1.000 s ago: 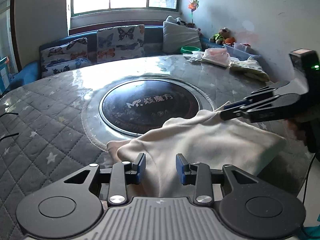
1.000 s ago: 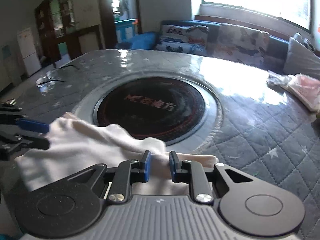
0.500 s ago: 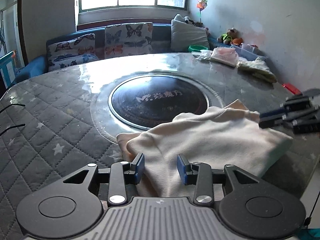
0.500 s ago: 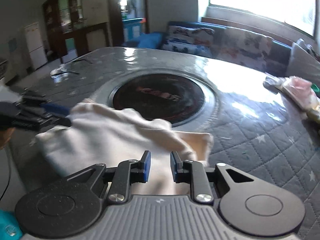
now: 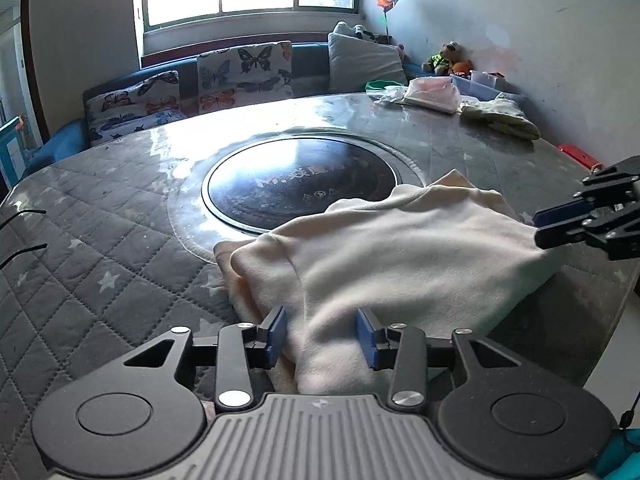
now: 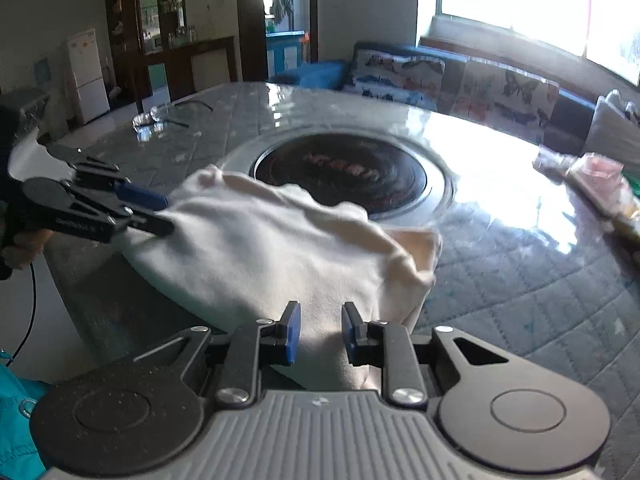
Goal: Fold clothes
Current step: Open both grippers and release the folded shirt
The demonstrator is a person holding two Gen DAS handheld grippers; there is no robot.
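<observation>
One cream garment (image 5: 400,256), part-folded, at the near table (image 5: 100,240) edge.
Soft, light, limp fleece; likely best taken at corners or hems. Two grippers: left gripper (image 5: 322,334) jaws narrowly apart, cloth between; right gripper (image 6: 318,332) likewise, grip uncertain. Beyond: one dark round hotplate (image 5: 300,184), two cloth heaps (image 5: 496,120).

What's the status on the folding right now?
Left tongs open, straddling cream garment. Right tongs open over its other end. Nothing in the way.
</observation>
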